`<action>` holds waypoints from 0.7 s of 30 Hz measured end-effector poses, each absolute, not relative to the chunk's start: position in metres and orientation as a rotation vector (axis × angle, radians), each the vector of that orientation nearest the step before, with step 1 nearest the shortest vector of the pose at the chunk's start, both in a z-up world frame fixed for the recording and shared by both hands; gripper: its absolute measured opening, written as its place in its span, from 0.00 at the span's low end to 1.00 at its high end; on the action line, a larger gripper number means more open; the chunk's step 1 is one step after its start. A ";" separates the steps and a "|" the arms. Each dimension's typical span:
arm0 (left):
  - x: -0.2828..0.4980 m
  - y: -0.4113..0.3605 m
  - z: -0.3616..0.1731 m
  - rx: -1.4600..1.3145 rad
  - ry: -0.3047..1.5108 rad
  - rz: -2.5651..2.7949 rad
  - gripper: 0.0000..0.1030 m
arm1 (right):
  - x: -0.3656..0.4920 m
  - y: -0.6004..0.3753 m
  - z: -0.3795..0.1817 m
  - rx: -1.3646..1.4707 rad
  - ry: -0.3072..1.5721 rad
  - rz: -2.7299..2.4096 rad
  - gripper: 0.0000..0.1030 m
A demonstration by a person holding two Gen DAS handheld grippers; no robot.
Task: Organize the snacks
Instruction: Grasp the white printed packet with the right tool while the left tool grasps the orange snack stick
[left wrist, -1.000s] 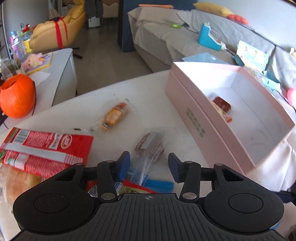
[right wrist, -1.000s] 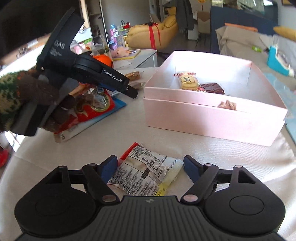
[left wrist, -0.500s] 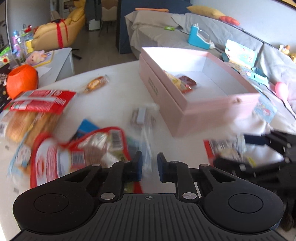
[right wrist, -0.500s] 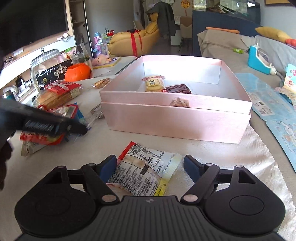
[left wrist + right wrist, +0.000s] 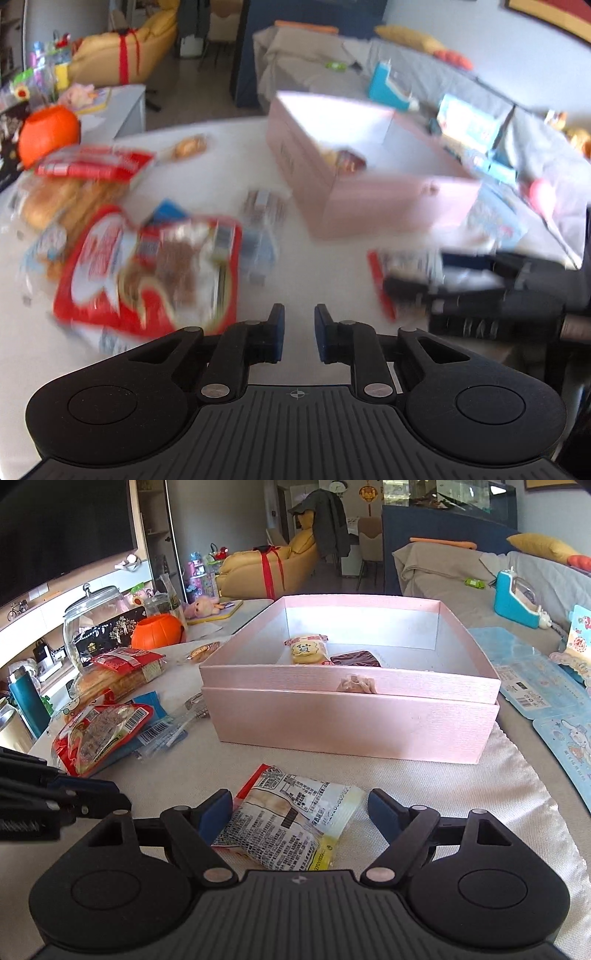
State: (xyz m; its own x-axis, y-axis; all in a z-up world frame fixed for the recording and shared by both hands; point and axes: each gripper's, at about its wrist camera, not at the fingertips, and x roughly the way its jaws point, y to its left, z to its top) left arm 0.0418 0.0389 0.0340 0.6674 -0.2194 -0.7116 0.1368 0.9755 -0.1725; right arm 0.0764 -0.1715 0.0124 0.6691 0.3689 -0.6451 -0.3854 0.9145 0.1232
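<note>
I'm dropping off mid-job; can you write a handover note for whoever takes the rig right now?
Left gripper: shut, empty.
Right gripper: open, fingers astride the white snack packet lying before the pink box; not gripped.
Done: yellow snack and dark red snack inside the box.
Left: that packet, plus the red bag, bread pack and small wrapped snack beside the box.

- The left gripper [image 5: 298, 326] points downward at a slant, its blue pads drawn close together with nothing between them.
- The right gripper [image 5: 300, 809] tilts downward too, its fingers spread wide apart.
</note>
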 end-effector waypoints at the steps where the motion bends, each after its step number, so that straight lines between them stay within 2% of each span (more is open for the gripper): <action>1: 0.047 0.039 0.038 -0.088 0.798 -0.183 0.23 | 0.076 -0.171 0.012 -0.025 0.722 0.425 0.79; 5: 0.080 0.066 0.055 -0.175 0.705 -0.183 0.26 | 0.075 -0.171 0.013 -0.028 0.721 0.418 0.79; 8: 0.134 0.081 0.066 -0.048 0.671 -0.153 0.27 | 0.075 -0.170 0.013 -0.038 0.720 0.415 0.79; 13: 0.225 0.087 0.045 0.210 0.799 -0.149 0.29 | 0.074 -0.169 0.012 -0.039 0.720 0.415 0.80; 17: 0.261 0.094 0.021 0.206 0.864 -0.109 0.35 | 0.074 -0.169 0.012 -0.036 0.722 0.422 0.82; 19: 0.268 0.103 0.020 0.111 0.865 -0.105 0.34 | 0.074 -0.168 0.012 -0.036 0.723 0.425 0.83; 20: 0.268 0.107 0.020 0.070 0.870 -0.108 0.28 | 0.075 -0.169 0.012 -0.036 0.723 0.427 0.83; 21: 0.267 0.109 0.021 0.038 0.870 -0.112 0.27 | 0.075 -0.169 0.012 -0.035 0.723 0.428 0.83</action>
